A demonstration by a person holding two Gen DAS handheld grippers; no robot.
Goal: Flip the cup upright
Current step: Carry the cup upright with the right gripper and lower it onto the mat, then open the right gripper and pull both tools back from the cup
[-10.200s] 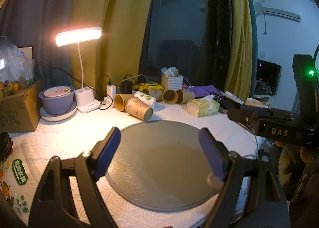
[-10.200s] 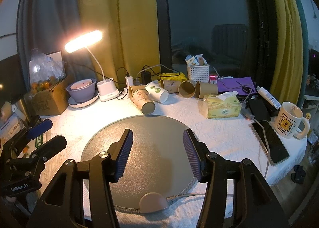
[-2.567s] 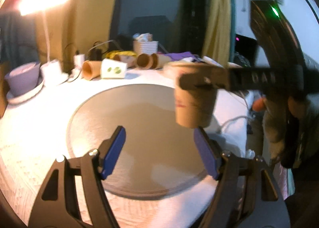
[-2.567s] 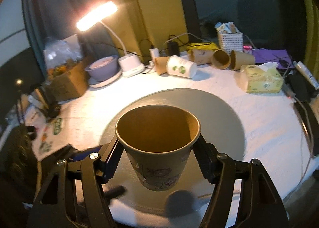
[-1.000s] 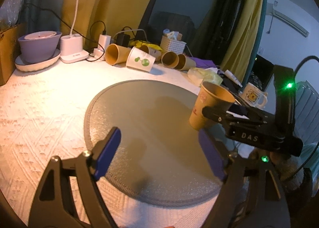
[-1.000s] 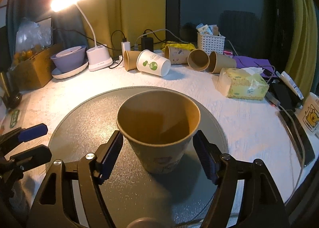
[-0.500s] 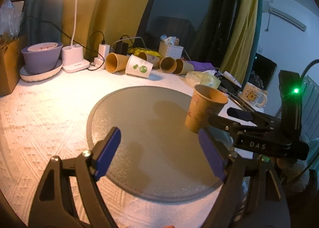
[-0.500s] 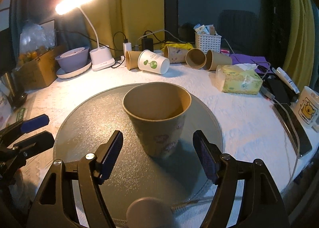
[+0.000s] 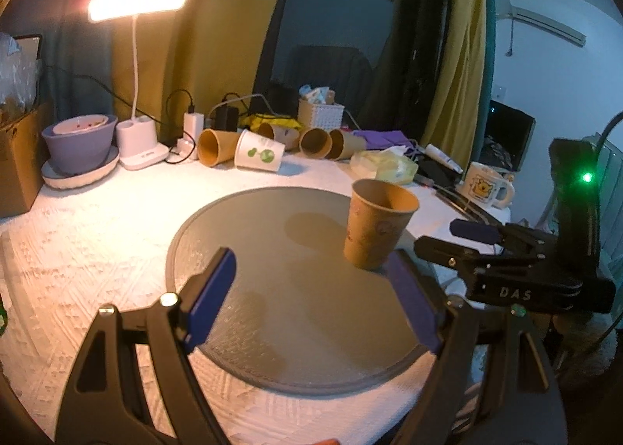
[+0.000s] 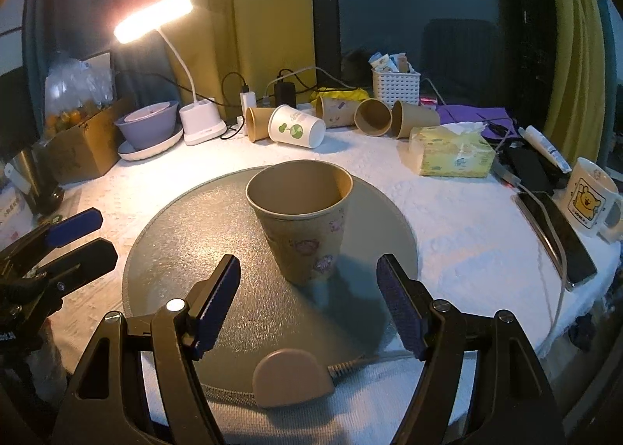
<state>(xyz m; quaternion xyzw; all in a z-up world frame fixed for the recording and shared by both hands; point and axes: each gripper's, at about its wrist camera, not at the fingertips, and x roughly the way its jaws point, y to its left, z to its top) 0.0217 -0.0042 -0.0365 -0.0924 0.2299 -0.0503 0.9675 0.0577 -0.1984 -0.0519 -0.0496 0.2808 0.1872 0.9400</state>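
The round grey mat (image 10: 187,234) lies on the white tablecloth (image 10: 447,219). On the mat the brown paper cup (image 10: 301,219) stands upright, mouth up. The right gripper (image 10: 307,304) sits just short of the cup, fingers spread, holding nothing. The left gripper (image 9: 311,301) hovers over the mat, likewise spread and empty.

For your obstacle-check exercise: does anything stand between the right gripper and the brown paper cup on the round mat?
Nothing visible does. The cup stands upright on the grey mat, with only bare mat between it and the right gripper, whose jaws are open.
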